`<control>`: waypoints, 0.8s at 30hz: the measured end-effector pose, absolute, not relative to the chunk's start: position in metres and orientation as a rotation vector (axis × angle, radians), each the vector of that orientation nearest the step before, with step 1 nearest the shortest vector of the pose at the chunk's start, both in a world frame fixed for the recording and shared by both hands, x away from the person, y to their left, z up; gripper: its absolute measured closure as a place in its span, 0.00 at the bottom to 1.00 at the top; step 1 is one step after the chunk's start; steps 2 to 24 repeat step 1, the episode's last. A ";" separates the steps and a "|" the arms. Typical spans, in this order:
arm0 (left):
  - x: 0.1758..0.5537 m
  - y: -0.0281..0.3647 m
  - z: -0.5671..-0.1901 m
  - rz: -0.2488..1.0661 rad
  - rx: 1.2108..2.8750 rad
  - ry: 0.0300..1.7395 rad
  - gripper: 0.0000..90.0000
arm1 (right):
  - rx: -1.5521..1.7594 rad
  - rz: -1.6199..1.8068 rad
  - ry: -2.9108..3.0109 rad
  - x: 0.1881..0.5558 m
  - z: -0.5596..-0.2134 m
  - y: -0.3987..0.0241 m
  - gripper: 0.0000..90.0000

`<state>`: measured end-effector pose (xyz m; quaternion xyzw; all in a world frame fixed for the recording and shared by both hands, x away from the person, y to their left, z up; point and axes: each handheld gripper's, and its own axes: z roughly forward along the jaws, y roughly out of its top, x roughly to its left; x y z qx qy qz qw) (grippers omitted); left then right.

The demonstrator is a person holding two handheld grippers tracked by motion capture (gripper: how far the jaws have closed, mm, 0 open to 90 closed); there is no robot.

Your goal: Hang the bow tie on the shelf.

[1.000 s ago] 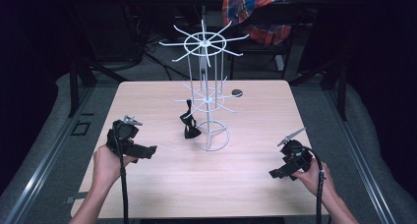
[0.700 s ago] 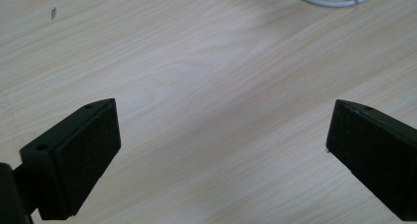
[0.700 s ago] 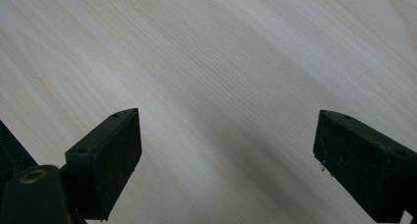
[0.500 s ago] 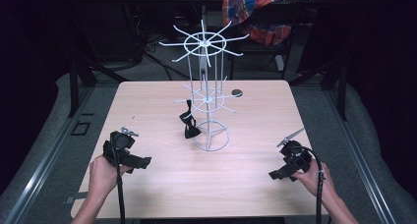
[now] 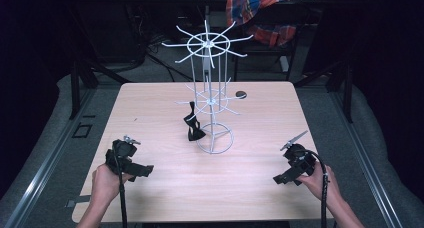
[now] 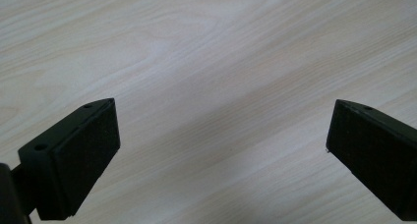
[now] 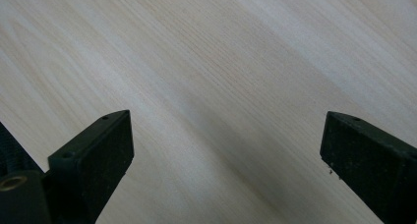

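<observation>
Two hand-held grippers rested low over a pale wooden tabletop [image 5: 165, 108] with a wire rack at its centre.

The left gripper [image 5: 131, 160] and right gripper [image 5: 292, 168] sat near the front corners, jaws spread wide and empty. A black bow tie [image 5: 192, 128] hung just beside the white wire rack [image 5: 212, 95]. A small dark disc [image 5: 241, 94] lay behind it.

Left gripper [image 5: 142, 170] drawn back toward near table edge, lower; fingers apart.
</observation>
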<state>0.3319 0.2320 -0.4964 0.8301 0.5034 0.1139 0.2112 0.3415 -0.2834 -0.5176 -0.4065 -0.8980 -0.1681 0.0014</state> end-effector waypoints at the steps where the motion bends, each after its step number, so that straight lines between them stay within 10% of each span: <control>1: 0.332 0.230 -0.495 0.324 2.298 1.388 0.00 | -1.271 -0.518 -2.818 0.342 -0.518 -0.283 0.06; 24: 0.332 0.230 -0.495 0.324 2.298 1.388 0.00 | -1.271 -0.518 -2.818 0.342 -0.518 -0.283 0.06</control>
